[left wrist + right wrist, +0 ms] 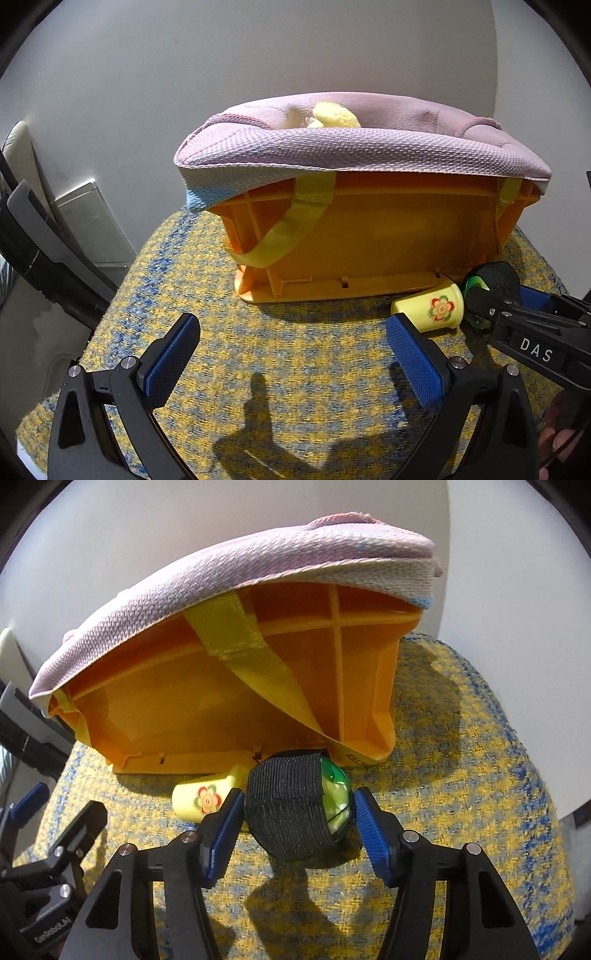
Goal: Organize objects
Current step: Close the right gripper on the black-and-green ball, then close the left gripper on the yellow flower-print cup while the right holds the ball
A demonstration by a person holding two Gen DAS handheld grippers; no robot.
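- Bracketing the green ball [334, 805] in its black knit sleeve [284, 808], your right claw [295, 819] has its pads spread slightly, contact unclear.
- Your left claw [291, 354] gapes wide over the woven table [295, 369]; "DAS" reads alongside.
- Beside the ball lies a yellow flower cup [430, 308], against the orange bin [369, 240] holding a pink bag [351, 147].

Both my feeds are bright and sharp at centre, with strong fisheye bending and black vignette in the corners. Hard light comes from behind me: crisp shadows fall on the cloth [295, 354] at the lower middle of each frame and under the bin [207, 701]. The wall [184, 74] at the top looks evenly lit, slightly washed out. Left edges go dim.
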